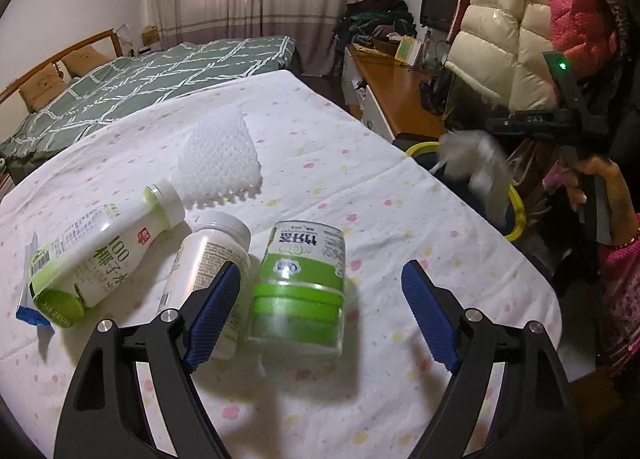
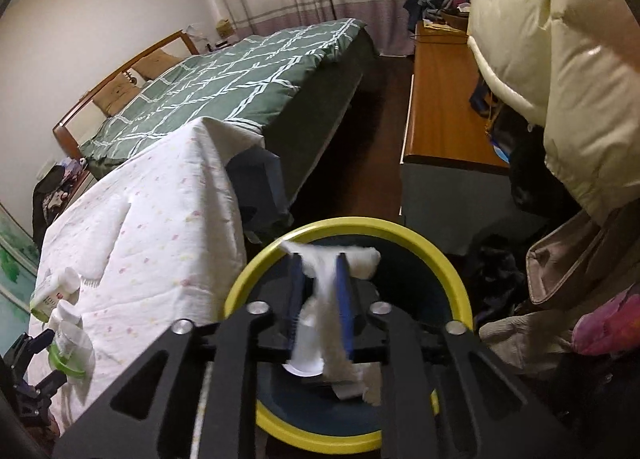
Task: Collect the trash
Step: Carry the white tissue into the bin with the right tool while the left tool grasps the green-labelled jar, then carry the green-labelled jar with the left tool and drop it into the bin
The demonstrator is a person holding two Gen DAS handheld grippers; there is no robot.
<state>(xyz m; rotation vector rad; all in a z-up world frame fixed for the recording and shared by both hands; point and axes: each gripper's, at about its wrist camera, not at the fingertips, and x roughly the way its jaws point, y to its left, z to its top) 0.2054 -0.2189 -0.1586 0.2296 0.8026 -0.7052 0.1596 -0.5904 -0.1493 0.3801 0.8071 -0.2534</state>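
On the flowered tablecloth, my left gripper is open around a green-labelled jar; its pads stay clear of the jar. A white pill bottle lies behind the left finger. Farther left is a green-and-white drink bottle, and beyond it a white foam net. My right gripper hangs over a yellow-rimmed bin beside the table. Its jaws stand slightly apart, open, with a blurred white tissue draped loosely between and over them. A white cup and paper lie inside the bin.
A blue-and-white wrapper lies at the table's left edge. A bed with a green quilt stands beyond the table, a wooden cabinet to the right. Puffy jackets and bags hang close beside the bin. A person's hand holds the right gripper.
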